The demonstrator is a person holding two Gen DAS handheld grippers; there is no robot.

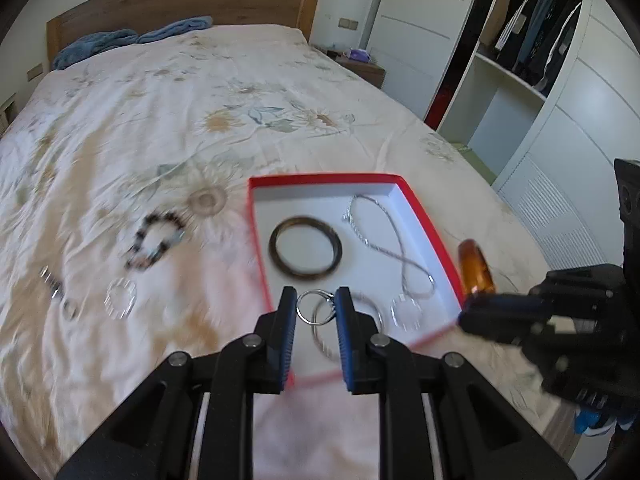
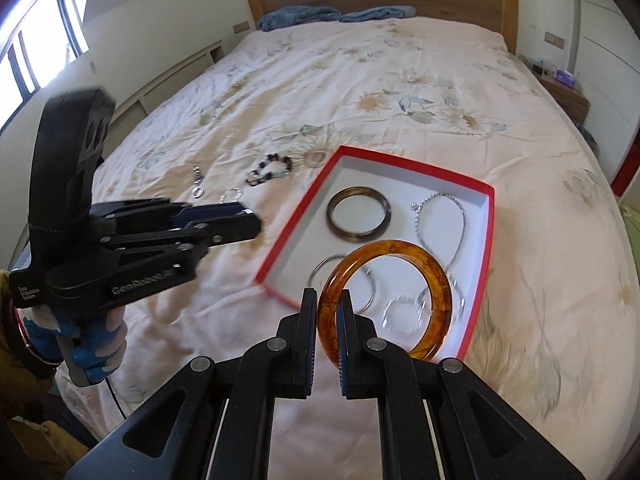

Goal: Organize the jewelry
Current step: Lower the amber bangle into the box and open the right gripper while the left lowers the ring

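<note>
A red box (image 1: 424, 216) (image 2: 280, 240) with a white inside lies on the bed. It holds a dark bangle (image 1: 305, 253) (image 2: 357, 214), a silver chain (image 1: 384, 236) (image 2: 440, 220), a thin silver bangle (image 2: 344, 280) and a clear bracelet (image 1: 406, 312) (image 2: 404, 314). My left gripper (image 1: 316, 300) (image 2: 252, 220) is shut on a small silver ring (image 1: 314, 307) above the box's near edge. My right gripper (image 2: 326, 304) (image 1: 472, 312) is shut on an amber bangle (image 2: 386, 300) (image 1: 476, 268) above the box's near right corner.
On the floral quilt (image 1: 160, 120) left of the box lie a dark beaded bracelet (image 1: 156, 244) (image 2: 270, 170), a clear bracelet (image 1: 120, 298) (image 2: 231, 193) and a silver clasp piece (image 1: 56, 288) (image 2: 197, 184). A wardrobe (image 1: 520, 60) stands right; a nightstand (image 2: 564, 92) beside the headboard.
</note>
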